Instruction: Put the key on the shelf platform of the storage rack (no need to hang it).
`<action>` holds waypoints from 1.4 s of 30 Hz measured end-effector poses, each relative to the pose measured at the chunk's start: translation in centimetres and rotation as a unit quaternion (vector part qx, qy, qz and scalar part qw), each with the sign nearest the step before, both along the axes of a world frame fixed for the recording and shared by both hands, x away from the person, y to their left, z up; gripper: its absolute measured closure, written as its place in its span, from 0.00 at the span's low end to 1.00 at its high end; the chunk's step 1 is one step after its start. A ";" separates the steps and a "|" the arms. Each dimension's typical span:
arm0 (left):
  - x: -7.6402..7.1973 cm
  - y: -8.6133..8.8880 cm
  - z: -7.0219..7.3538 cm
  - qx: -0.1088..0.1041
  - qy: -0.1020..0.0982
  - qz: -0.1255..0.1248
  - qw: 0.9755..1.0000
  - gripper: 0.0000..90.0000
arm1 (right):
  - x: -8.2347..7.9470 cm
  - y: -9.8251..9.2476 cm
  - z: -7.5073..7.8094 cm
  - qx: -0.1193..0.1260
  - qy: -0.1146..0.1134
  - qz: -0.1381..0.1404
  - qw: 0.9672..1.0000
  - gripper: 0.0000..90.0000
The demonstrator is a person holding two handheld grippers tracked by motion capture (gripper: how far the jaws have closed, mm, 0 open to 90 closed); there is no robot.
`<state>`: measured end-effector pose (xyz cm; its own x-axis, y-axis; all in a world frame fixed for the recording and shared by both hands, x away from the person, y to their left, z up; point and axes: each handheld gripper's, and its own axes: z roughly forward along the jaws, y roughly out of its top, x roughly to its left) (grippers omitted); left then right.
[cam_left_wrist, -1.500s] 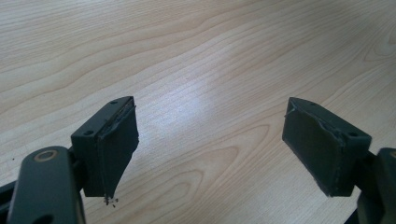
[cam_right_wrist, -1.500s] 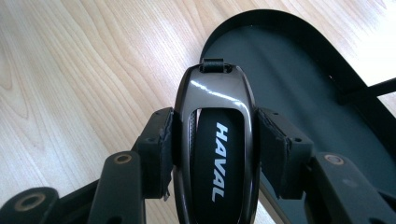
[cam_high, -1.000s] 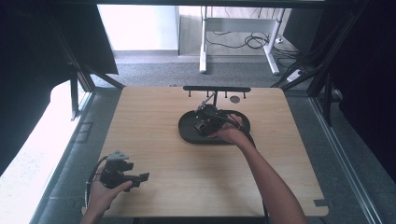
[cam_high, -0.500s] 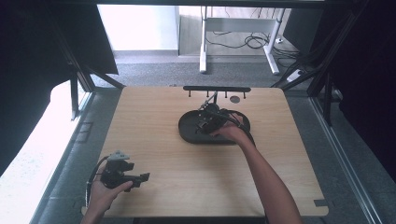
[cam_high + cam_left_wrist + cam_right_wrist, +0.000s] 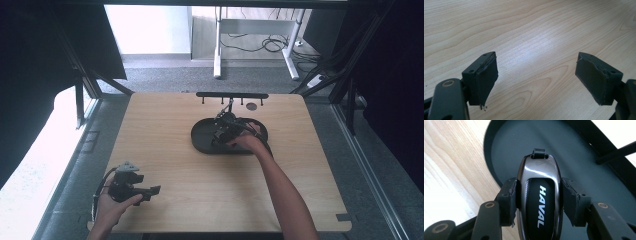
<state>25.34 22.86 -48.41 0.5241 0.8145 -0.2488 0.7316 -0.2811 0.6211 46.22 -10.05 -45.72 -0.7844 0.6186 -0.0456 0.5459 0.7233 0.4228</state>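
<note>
A glossy dark car key fob (image 5: 539,202) lettered HAVAL sits between the pads of my right gripper (image 5: 539,201), which is shut on its two sides. The fob hangs over the floor of a black oval tray (image 5: 584,157). From above, that right gripper (image 5: 225,131) is held over the black oval tray (image 5: 202,142) in the middle of the wooden table. My left gripper (image 5: 150,190) rests near the table's front left corner. In its own view the left gripper (image 5: 536,80) stands open with only bare wood between the pads.
A black rack (image 5: 232,95) with short pegs stands along the table's far edge, and a small dark disc (image 5: 251,106) lies just in front of it. Bare wood (image 5: 200,190) spreads between the tray and the front edge.
My right gripper has come down and slightly toward the near side over the tray with the fob in it. The left gripper has stayed where it was.
</note>
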 end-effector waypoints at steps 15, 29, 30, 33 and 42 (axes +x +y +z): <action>0.0 -0.2 -0.1 0.002 0.002 -0.004 1.000 0.21 | 0.8 -1.9 -1.6 -0.013 0.002 -0.019 1.000 0.54; 0.0 -0.2 -0.1 0.003 0.003 -0.005 1.000 0.20 | 1.3 -2.9 -2.9 -0.021 0.007 -0.029 0.999 0.54; 0.0 -0.2 -0.1 0.004 0.003 -0.005 1.000 0.20 | 1.3 -2.9 -3.0 -0.020 0.007 -0.029 0.999 0.54; 0.0 -0.2 -0.1 0.004 0.003 -0.005 1.000 0.20 | 1.4 -3.0 -3.1 -0.022 0.007 -0.029 0.999 0.54; 0.0 -0.3 -0.2 0.004 0.006 -0.005 1.000 0.20 | 1.6 -3.7 -4.8 -0.034 0.012 -0.036 0.999 0.54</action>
<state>25.34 22.57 -48.60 0.5287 0.8118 -0.2481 0.7364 -0.2932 0.6097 47.84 -13.72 -50.56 -0.7394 0.6694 -0.0719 0.6066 0.7088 0.3600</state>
